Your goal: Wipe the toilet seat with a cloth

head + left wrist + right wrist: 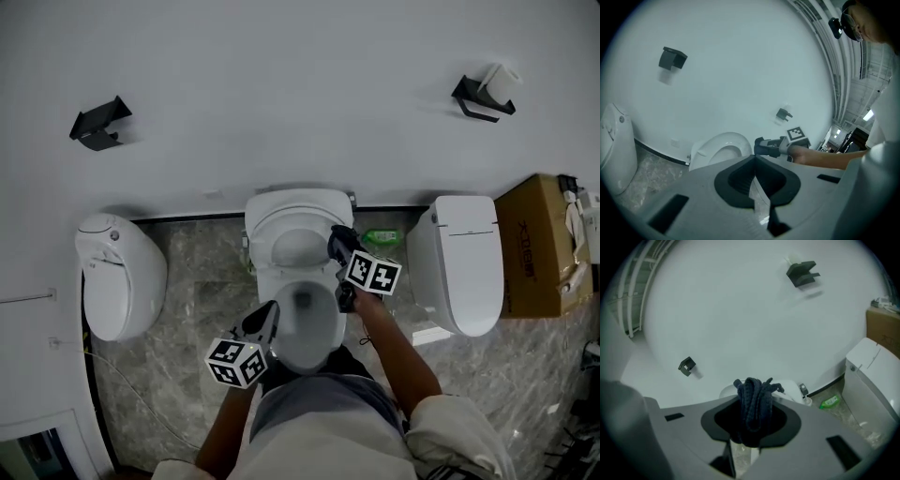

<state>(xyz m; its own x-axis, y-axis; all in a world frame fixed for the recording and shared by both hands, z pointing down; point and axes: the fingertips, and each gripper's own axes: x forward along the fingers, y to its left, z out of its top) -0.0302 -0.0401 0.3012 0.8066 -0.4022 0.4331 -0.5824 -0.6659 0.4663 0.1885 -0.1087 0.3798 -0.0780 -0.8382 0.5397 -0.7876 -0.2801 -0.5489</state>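
Left gripper (269, 321): jaws together, nothing between them, over the bowl's (311, 347) left front edge.
Toilet seat (274, 234): white, middle toilet, against the wall.
Cloth (754, 401): dark blue, bunched, at the seat's right edge; contact unclear.
Right gripper (342, 251): clamped on the cloth.
Green bottle (382, 236): on the floor, right of the toilet.

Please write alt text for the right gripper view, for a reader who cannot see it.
The right claw is shut on a bunched dark blue cloth, in front of a white wall. A white toilet is partly hidden behind the cloth; to the right are a second toilet and a green bottle on the floor.
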